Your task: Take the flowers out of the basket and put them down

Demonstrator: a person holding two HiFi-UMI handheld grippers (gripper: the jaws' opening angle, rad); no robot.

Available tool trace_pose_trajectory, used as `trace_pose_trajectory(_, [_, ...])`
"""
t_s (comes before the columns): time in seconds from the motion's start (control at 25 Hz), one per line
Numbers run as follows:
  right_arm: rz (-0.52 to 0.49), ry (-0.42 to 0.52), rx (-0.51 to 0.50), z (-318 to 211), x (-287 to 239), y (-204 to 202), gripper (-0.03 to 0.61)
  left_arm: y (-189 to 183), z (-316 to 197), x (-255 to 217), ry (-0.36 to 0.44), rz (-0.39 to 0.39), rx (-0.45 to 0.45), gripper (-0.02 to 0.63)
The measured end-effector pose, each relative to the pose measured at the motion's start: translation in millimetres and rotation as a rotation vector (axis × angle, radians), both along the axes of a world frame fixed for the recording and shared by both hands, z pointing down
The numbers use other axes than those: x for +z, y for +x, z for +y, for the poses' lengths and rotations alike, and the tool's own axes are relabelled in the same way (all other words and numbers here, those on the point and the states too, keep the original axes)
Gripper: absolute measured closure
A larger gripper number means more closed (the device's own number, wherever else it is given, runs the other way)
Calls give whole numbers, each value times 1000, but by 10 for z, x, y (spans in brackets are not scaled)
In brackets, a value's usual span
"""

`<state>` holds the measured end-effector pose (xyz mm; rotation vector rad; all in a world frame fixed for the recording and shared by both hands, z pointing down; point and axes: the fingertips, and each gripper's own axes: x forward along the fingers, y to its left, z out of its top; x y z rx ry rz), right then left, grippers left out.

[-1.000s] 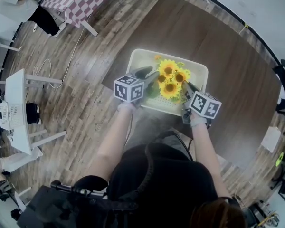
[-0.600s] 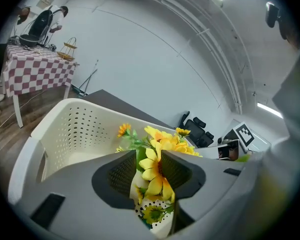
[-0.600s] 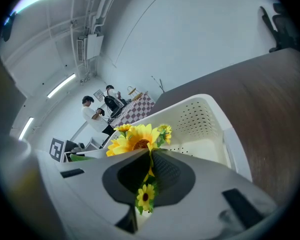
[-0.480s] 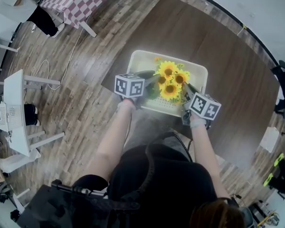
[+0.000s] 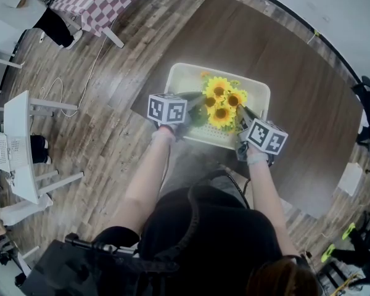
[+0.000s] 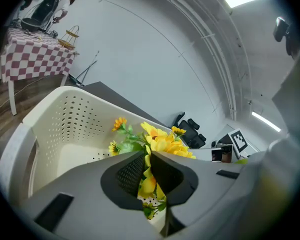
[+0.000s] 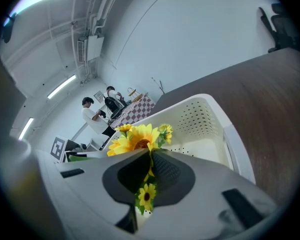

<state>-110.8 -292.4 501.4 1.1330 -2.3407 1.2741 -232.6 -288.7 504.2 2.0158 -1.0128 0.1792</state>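
Two grippers are on the flowers at once, and the bunch sits inside the basket, which stands on the table right in front of you. Your left gripper has just been closing, and its jaws now stand close together with yellow petals and a bit of green pinched between the pads. That grip looks to be on blooms and leaves rather than on a firm stem. Your right gripper is pressed nearly together on a thin stem, with a small bloom hanging below the pads and the big sunflower heads just above them. From the head view the left one comes in at the bunch's left side and the right one at its lower right, near the basket's front wall. You are at the grasp step, I judge: both holds are made, nothing is lifted, and the flowers are not yet clear of the rim. The next move calls for raising both hands together, straight up, so that the bunch comes over the wall without catching on it and without the two grips pulling against each other. Watch the left side, since petals may slip or tear under load; if the bunch sags there, let the right grip carry it. Then bring it over bare table beside the basket, lower it until it rests, and only then spread the jaws.
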Motion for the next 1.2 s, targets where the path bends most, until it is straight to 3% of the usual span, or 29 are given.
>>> trace_pose_trajectory(0.28, [-74, 16, -28, 5, -3, -66, 574, 27, 14, -32, 54, -33, 17, 601])
trace_pose_trajectory(0.56, [-148, 54, -39, -61, -173, -121, 575, -8, -34, -139, 54, -15, -16, 604])
trace_pose_trajectory(1.04, [-197, 98, -56, 83, -340, -185, 575, -65, 64, -293, 119, -50, -37, 609])
trace_pose_trajectory(1.2, [-207, 109, -63, 107, -442, -145, 577, -47, 90, -445, 135, -26, -65, 609])
